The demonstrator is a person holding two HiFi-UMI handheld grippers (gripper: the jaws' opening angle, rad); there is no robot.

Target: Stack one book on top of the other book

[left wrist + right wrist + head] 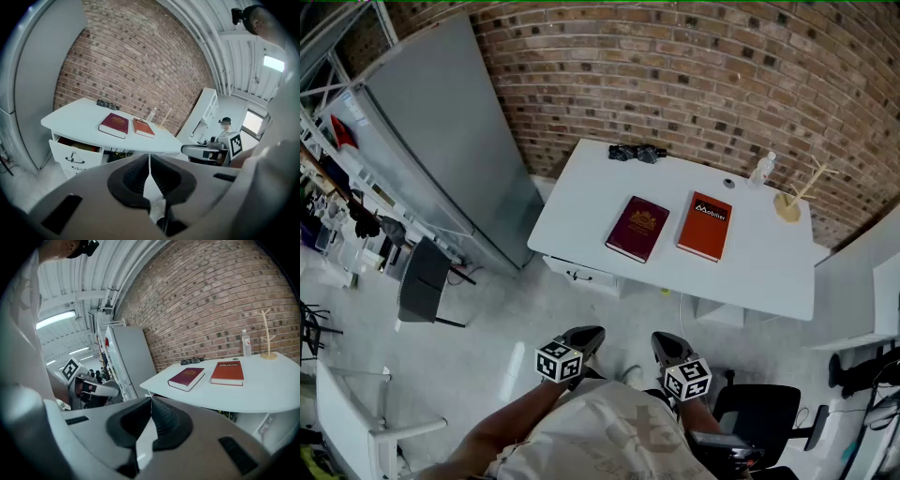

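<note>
Overhead, books: maroon book [637,228] and orange book [705,226] are lying side by side, apart, mid-way across the table [581,216], clear of its edges.
Overhead, grippers: left gripper [589,336] and right gripper [666,343] are hovering off the table's near edge, over floor [487,352].
Left gripper view, jaws: pressing together, empty.
Right gripper view, jaws: pressing together, empty.

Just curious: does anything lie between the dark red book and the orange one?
Nothing: the head view shows bare white table between the dark red book and the orange book.
</note>
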